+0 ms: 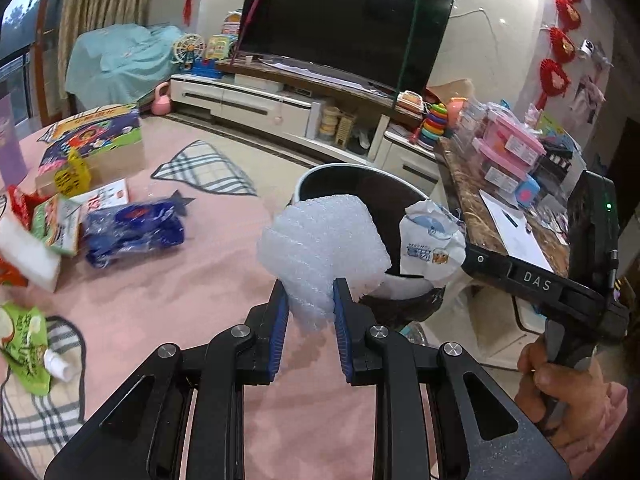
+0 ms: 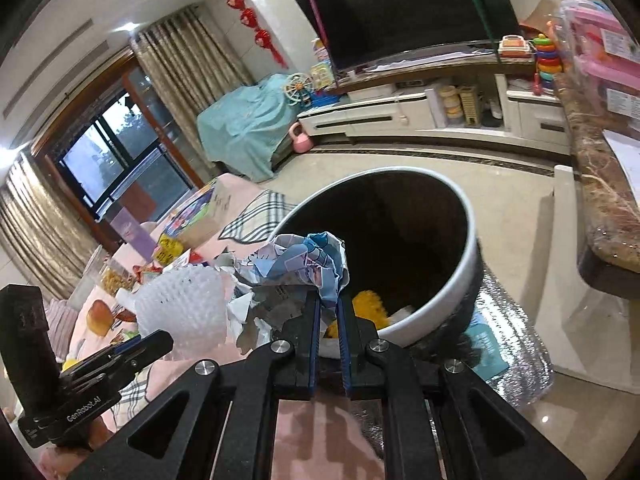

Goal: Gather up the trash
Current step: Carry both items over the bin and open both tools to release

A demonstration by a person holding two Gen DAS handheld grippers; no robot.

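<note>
My left gripper [image 1: 311,294] is shut on a wad of white foam wrap [image 1: 320,240], held just before the rim of the round bin [image 1: 340,170]. My right gripper [image 2: 327,300] is shut on a crumpled blue-and-white paper wrapper [image 2: 296,264], which hangs over the bin's near rim [image 2: 452,280]. The bin [image 2: 400,216] is white outside and dark inside, with something yellow [image 2: 370,306] at its bottom. In the left wrist view the right gripper's body [image 1: 536,280] comes in from the right with the wrapper [image 1: 432,240]. The foam wrap [image 2: 180,312] and left gripper [image 2: 132,350] show in the right wrist view.
More trash lies on the pink cloth [image 1: 160,300]: a blue plastic pack [image 1: 132,230], a green snack bag [image 1: 24,344], a cardboard box [image 1: 96,140]. A marble-topped counter [image 1: 480,216] with pink boxes stands right of the bin. Silver foil sheeting [image 2: 516,340] lies under the bin. A TV cabinet [image 1: 280,108] is behind.
</note>
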